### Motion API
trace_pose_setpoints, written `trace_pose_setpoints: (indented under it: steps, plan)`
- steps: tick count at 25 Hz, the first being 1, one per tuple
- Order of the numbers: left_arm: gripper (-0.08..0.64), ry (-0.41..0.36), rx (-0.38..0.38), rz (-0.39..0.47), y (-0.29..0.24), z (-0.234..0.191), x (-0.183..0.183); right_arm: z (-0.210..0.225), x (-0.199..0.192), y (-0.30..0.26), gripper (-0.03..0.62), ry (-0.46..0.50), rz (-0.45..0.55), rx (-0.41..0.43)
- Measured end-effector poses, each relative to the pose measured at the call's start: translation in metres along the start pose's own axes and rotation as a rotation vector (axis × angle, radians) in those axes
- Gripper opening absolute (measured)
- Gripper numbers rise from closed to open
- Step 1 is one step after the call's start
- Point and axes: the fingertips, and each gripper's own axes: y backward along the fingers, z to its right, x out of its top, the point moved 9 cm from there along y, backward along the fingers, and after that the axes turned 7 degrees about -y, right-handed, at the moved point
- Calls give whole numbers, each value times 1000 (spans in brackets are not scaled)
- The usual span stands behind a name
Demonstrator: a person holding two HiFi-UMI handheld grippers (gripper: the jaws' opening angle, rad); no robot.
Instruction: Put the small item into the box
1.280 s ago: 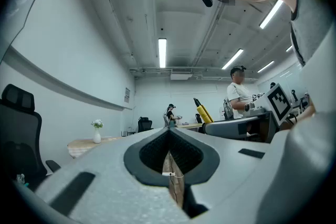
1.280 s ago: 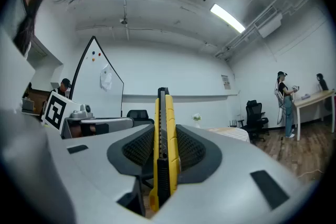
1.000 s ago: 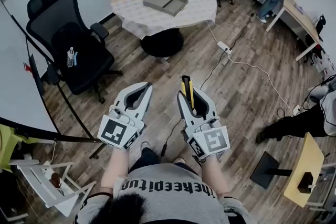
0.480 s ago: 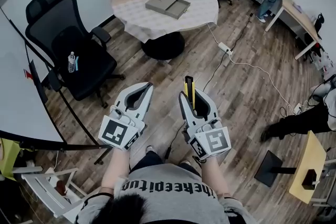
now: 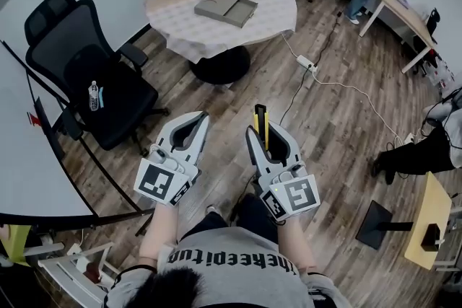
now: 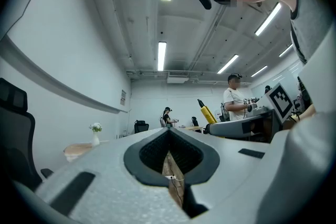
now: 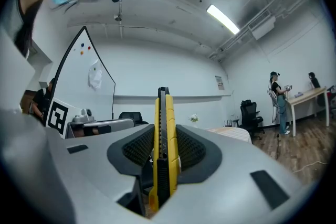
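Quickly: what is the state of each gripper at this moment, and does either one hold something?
Left gripper: shut, nothing between its jaws.
Right gripper: shut on the yellow utility knife.

Wood floor (image 5: 346, 155), round table (image 5: 268, 16), black office chair (image 5: 61, 32)
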Motion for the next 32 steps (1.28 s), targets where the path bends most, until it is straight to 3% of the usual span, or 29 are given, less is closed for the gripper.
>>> trace_pose_setpoints:
  steps: [5, 18, 32]
  plan:
    - [14, 4, 13, 1, -30, -8, -9, 31, 2, -19, 127, 2, 0, 10]
    - [14, -9, 126, 14, -149, -13, -19, 149, 36, -80, 127, 13, 0, 136]
    - [14, -31, 171, 7, -229, 9, -27, 238, 39, -89, 127, -27, -23, 195]
